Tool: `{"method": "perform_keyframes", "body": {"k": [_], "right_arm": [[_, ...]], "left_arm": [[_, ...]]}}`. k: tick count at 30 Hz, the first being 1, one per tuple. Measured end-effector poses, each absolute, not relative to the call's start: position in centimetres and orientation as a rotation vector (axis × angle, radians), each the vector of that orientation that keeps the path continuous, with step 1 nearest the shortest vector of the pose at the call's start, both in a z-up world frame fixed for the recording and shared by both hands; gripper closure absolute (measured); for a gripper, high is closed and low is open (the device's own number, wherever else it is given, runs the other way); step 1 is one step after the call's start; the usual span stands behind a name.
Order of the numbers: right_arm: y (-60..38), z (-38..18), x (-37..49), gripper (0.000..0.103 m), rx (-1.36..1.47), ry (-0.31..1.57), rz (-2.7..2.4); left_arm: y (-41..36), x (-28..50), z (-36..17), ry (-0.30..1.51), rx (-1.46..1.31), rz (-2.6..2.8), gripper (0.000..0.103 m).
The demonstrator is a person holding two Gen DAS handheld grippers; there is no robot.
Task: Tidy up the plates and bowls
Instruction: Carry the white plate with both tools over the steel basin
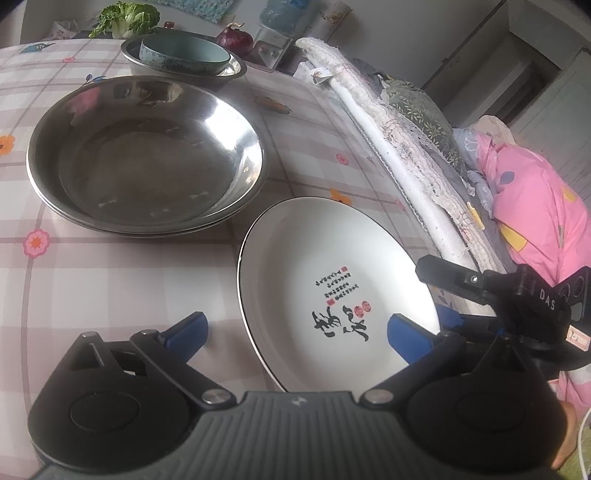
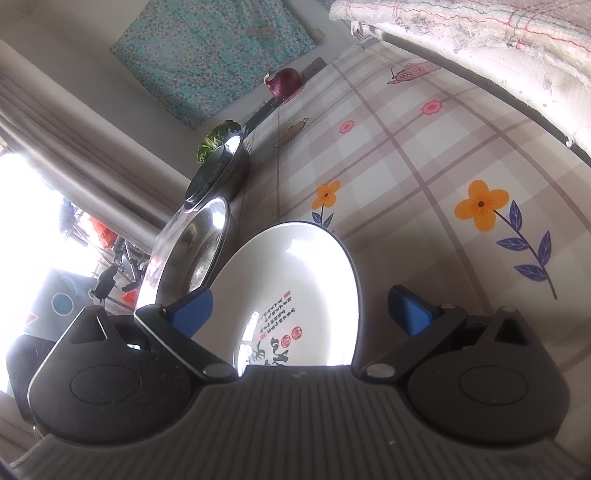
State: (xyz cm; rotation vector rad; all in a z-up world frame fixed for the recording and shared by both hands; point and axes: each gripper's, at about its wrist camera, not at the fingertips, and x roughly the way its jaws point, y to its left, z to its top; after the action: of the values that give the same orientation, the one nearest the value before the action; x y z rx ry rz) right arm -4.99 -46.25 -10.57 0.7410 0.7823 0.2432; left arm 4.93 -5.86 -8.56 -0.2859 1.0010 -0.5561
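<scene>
Nearest my left lens sat the left claw [image 1: 297, 332], its blue pads spread wide, the right pad [image 1: 408, 341] lying over the near rim of the white plate [image 1: 332, 266], the left pad over bare cloth. Item two: that white plate, black-rimmed with printed calligraphy, lay flat on the desk [image 1: 110, 280] at lower centre of the frame. Item three: stacked steel plates [image 1: 147, 155], upper left of the white plate and just beside it. Item four: a steel bowl [image 1: 236, 70] at top centre, with a pale blue bowl [image 1: 184, 55] nested inside. Behind these I logged a red onion [image 1: 234, 37] and leafy greens [image 1: 125, 20]. Item five: the right claw [image 2: 301, 314], seen in my right lens, likewise spread apart and gripping nothing, the white plate [image 2: 295, 273] between its pads at lower centre; I could not tell whether either pad touched it.
</scene>
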Motion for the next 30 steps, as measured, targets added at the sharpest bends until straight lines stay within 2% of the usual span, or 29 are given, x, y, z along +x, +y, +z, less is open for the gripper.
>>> {"method": "perform_keyframes", "body": {"k": [5,7,9,14,16,18,20,21,23,28,30], "right_arm": [[-44.7,-10.0,-4.9,0.001,0.616,0.792,0.233],[-44.5,-9.9,-4.9,0.001,0.597,0.794,0.223],[-44.8,-9.8,-5.0,0.002,0.604,0.782,0.203],[-45.7,-9.3,-5.9,0.011,0.540,0.739,0.150],[-45.9,-9.4,-6.0,0.019,0.517,0.745,0.132],[-46.1,-9.7,-5.9,0.036,0.510,0.760,0.121],[-46.1,-9.9,-6.0,0.046,0.504,0.768,0.114],[-46.0,-9.8,-6.1,0.054,0.496,0.771,0.110],[-46.0,-9.9,-6.3,0.059,0.494,0.780,0.109],[-46.0,-9.9,-7.0,0.074,0.494,0.806,0.100],[-45.9,-10.0,-7.1,0.083,0.501,0.821,0.110]], "left_arm": [[-6.1,4.8,-8.6,0.976,-0.263,-0.566,0.001],[-6.3,4.7,-8.5,0.959,-0.235,-0.559,0.006],[-6.7,4.5,-8.4,0.946,-0.195,-0.555,0.019],[-7.5,4.1,-8.4,0.917,-0.112,-0.514,0.041],[-7.8,4.0,-8.3,0.906,-0.080,-0.497,0.050],[-8.0,4.0,-8.3,0.902,-0.056,-0.479,0.060],[-8.0,4.0,-8.2,0.899,-0.043,-0.462,0.066],[-7.8,4.0,-8.3,0.898,-0.042,-0.455,0.072],[-7.3,4.1,-8.3,0.901,-0.056,-0.446,0.079],[-6.7,4.2,-8.3,0.902,-0.079,-0.455,0.083],[-6.8,4.2,-8.2,0.900,-0.075,-0.454,0.083]]}}
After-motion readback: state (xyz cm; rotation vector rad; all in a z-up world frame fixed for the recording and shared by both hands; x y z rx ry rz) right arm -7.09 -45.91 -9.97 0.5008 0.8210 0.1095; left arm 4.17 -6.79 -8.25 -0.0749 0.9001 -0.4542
